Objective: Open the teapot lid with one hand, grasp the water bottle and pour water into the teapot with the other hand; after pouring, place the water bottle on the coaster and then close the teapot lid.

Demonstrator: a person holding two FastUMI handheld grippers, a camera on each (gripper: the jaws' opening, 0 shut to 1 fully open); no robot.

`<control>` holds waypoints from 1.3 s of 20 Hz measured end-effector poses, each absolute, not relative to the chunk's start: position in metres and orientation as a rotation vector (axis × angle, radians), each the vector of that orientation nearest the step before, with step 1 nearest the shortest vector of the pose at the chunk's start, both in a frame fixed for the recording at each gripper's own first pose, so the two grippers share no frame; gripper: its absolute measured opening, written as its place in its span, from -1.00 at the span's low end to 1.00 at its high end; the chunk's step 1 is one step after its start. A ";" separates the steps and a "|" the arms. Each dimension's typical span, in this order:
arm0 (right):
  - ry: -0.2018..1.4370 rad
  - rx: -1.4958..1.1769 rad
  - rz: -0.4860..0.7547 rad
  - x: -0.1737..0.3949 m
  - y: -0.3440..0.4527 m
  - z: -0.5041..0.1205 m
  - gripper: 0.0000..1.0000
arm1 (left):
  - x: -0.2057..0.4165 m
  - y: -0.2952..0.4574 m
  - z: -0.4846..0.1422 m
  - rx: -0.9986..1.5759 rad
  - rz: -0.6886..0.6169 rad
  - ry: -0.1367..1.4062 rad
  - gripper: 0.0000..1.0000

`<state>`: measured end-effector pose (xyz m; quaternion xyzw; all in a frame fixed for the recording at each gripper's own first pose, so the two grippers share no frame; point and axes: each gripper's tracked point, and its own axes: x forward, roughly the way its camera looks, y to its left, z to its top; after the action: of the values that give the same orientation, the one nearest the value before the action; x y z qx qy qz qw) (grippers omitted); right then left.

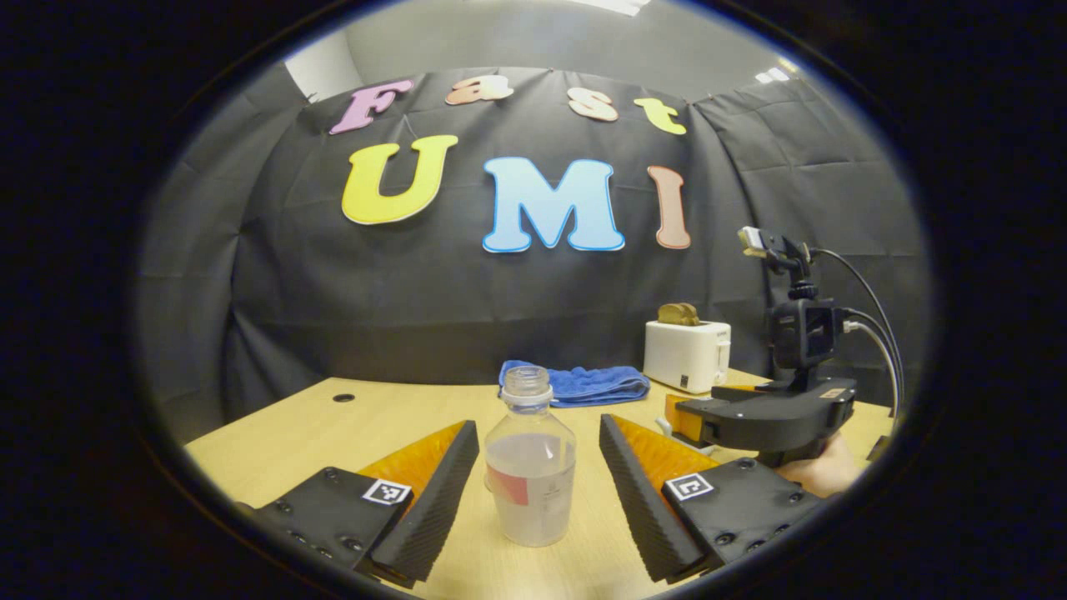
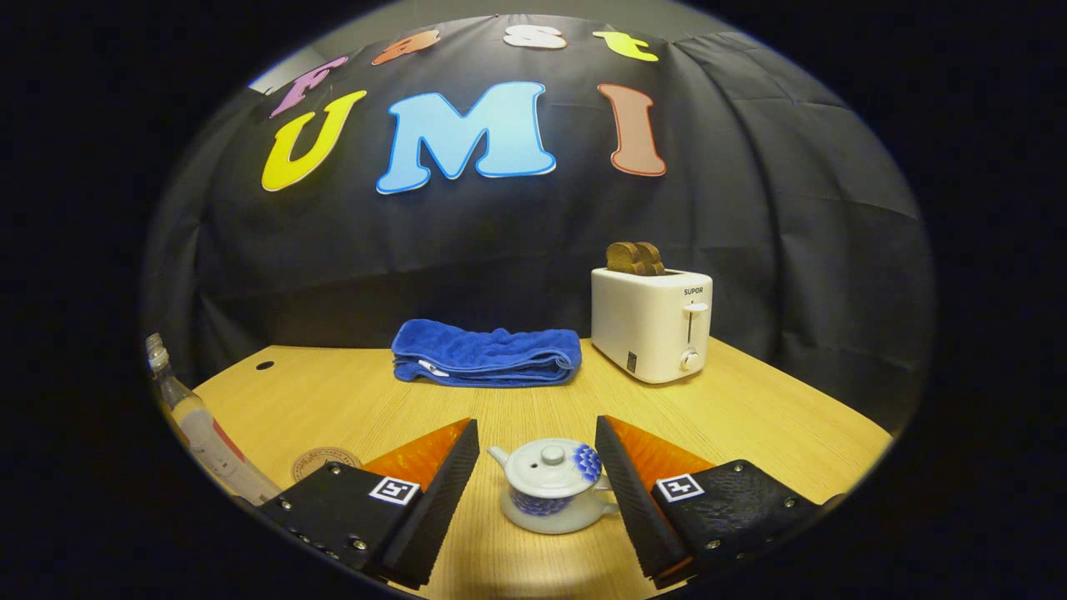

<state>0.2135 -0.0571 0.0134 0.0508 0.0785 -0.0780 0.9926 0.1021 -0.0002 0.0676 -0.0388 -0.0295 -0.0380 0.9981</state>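
A clear, uncapped water bottle, about half full with a red-and-white label, stands on the wooden table between the fingers of my left gripper. That gripper is open and its fingers do not touch the bottle. A small white teapot with blue flower patterns sits with its lid on, between the fingers of my open right gripper. A round tan coaster lies left of the teapot. The bottle leans into the right gripper view's left edge. The right gripper, held by a hand, hovers at the right.
A folded blue towel lies at the back of the table. A white toaster with bread slices in it stands at the back right. There is a small round hole in the table's back left.
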 end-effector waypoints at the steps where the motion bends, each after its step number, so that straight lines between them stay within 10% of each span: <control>1: 0.163 0.098 -0.159 0.217 -0.058 0.008 0.76 | 0.103 0.002 0.066 -0.081 -0.077 -0.056 0.97; 26: 0.153 0.036 -0.179 0.226 -0.062 -0.001 0.61 | 0.103 0.012 0.056 -0.116 -0.090 -0.045 0.97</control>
<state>0.2259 -0.0622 -0.0006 0.0181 0.0761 -0.0894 0.9929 0.1033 0.0115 0.0555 -0.0578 -0.0227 -0.0448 0.9971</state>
